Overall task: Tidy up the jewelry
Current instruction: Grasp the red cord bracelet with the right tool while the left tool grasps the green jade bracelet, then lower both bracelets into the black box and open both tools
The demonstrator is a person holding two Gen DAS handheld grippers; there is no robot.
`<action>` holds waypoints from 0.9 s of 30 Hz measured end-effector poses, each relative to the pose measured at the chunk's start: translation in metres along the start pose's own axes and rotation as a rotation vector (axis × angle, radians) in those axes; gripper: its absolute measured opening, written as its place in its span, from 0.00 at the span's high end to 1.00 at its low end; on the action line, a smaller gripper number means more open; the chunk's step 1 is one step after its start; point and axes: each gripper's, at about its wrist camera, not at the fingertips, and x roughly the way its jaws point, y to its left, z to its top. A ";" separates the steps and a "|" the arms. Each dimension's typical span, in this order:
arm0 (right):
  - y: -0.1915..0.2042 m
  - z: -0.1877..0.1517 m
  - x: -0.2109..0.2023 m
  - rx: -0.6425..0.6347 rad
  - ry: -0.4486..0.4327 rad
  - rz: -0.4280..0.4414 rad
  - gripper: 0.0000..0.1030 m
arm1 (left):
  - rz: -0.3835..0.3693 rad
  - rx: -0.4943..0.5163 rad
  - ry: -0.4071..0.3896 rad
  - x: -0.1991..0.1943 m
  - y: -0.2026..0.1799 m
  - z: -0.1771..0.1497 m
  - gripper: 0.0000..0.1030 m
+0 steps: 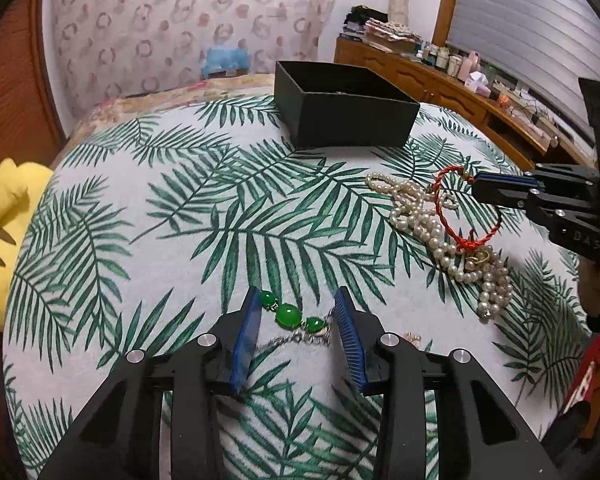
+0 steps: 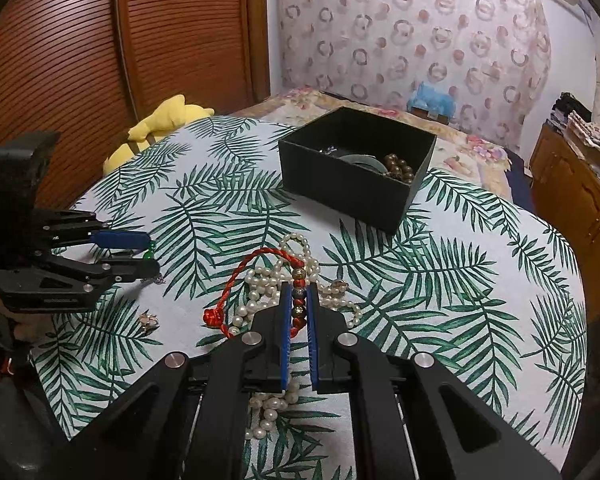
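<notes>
jade bracelet [image 1: 287, 316] lies crosswise between the left gripper [image 1: 296, 300] pads, long axis running pad to pad; jaws stand partly apart, seemingly touching its ends, though contact is hard to judge; right gripper [image 2: 299, 296] is clamped on the red cord bracelet [image 2: 260, 280], above the pearl necklace [image 2: 268, 300]; black box [image 2: 340, 184] sits farther ahead on the leaf-print cloth [image 2: 460, 280], nearer the right hand.
</notes>
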 end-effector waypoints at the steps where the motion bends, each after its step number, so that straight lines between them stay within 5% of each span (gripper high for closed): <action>1: 0.000 0.000 0.000 -0.001 0.000 -0.001 0.92 | 0.010 0.009 -0.002 0.001 -0.002 0.000 0.66; 7: 0.000 -0.004 0.001 -0.002 0.002 -0.003 0.92 | 0.047 0.020 -0.021 0.003 0.000 0.002 0.90; 27: -0.019 0.015 -0.005 0.003 -0.043 -0.004 0.92 | -0.015 0.006 -0.132 -0.028 0.002 0.036 0.90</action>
